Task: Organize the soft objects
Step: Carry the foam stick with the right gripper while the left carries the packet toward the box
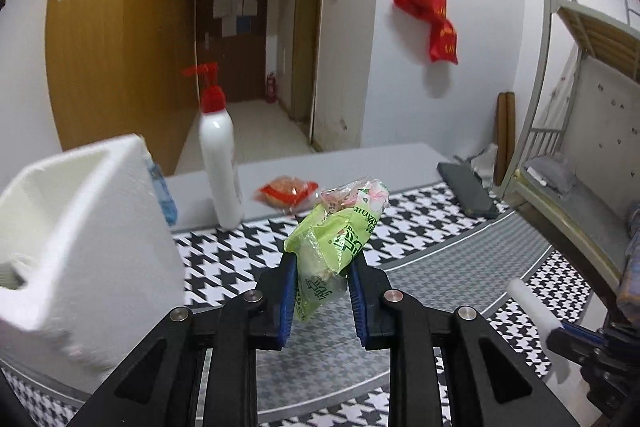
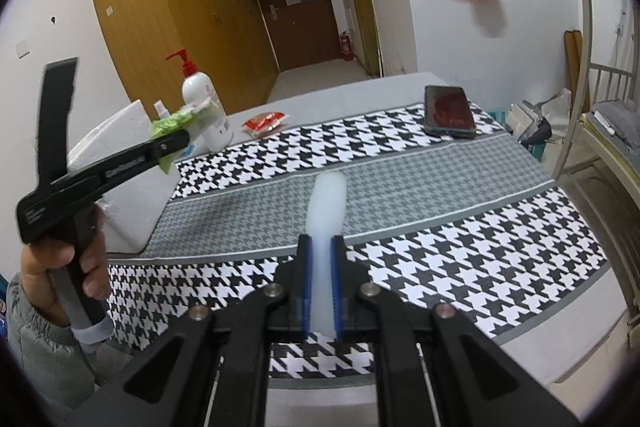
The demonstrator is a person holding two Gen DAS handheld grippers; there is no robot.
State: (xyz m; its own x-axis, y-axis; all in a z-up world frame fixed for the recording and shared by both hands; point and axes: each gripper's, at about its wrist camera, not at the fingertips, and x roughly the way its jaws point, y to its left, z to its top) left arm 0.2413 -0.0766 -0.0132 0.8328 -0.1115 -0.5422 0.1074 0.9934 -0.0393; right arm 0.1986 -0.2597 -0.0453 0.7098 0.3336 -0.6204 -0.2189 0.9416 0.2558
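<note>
The left gripper [image 1: 322, 301] pinches a green packet [image 1: 334, 233] low on its body, so most of the packet stands free above the pads, over the patterned cloth [image 1: 400, 231]. The crinkled film could slip out if the grip eases during travel. The right gripper [image 2: 321, 287] is pressed together on a white tube [image 2: 327, 211], which projects forward past the fingertips and could swing or strike things. Just to the left stands a white foam box [image 1: 80, 227], likely the destination. Farther back, a red packet [image 1: 286, 190] lies beside a pump bottle [image 1: 220, 155].
</note>
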